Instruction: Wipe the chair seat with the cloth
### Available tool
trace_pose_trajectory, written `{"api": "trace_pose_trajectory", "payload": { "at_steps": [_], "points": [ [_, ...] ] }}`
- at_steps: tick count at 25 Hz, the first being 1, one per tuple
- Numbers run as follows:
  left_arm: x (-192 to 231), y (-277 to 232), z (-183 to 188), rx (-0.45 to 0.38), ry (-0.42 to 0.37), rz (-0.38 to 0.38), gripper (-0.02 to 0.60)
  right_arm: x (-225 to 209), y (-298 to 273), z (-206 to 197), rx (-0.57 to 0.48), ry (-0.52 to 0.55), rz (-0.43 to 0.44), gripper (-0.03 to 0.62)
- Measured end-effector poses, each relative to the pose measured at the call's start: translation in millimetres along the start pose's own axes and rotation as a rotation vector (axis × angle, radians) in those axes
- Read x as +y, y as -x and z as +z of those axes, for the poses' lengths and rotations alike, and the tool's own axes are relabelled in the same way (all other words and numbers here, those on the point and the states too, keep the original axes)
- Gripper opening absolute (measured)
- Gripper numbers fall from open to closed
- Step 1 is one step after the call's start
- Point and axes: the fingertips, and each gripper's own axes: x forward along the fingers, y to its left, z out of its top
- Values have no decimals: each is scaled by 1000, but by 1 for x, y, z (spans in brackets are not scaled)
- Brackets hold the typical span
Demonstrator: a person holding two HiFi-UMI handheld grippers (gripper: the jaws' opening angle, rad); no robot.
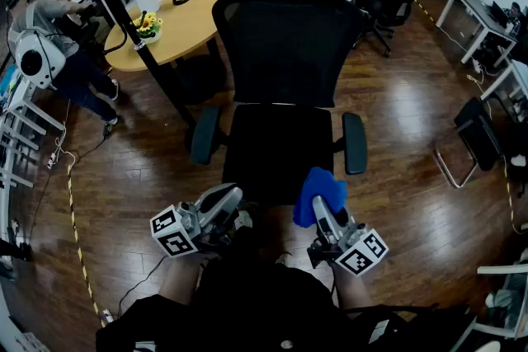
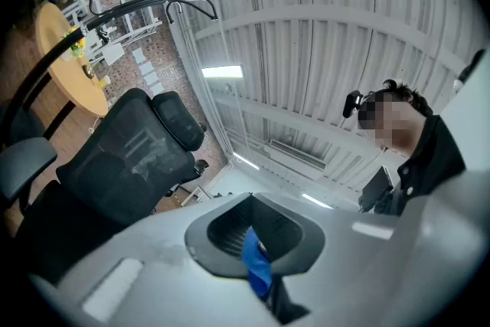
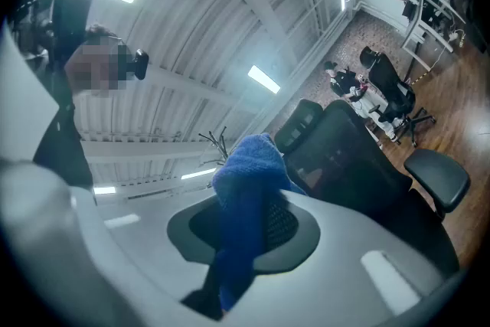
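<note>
1. Chair seat (image 1: pixel 276 148) first, in the head view: black, square-on to the person, bare across its middle. The blue cloth (image 1: pixel 318 192) is bunched at the seat's front right corner, pinched in the right gripper (image 1: pixel 326 208). Whether it touches the seat, I can't call. The left gripper (image 1: pixel 224 200) hangs off the front left edge, clear of the cloth's path. This fits a wipe about to start or one just ended.
2. Left gripper view: jaws together, with a thin blue sliver (image 2: pixel 256 266) at the seam that I can't identify. The camera tilts up at the ceiling (image 2: pixel 329 34), backrest (image 2: pixel 130 157) to the left, so this one looks idle.
3. Right gripper view: jaws clamped on the cloth, which billows above them as a loose wad, giving a broad face for wiping.
</note>
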Motion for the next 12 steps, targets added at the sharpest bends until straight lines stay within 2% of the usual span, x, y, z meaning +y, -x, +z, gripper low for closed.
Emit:
{"api": "trace_pose_trajectory", "payload": {
  "at_steps": [4, 12],
  "points": [
    [49, -8, 24, -8, 6, -11, -8, -23, -38, -7, 20, 8, -28, 61],
    [167, -30, 81, 26, 92, -59, -8, -78, -151, -10, 89, 99, -127, 61]
  ]
}}
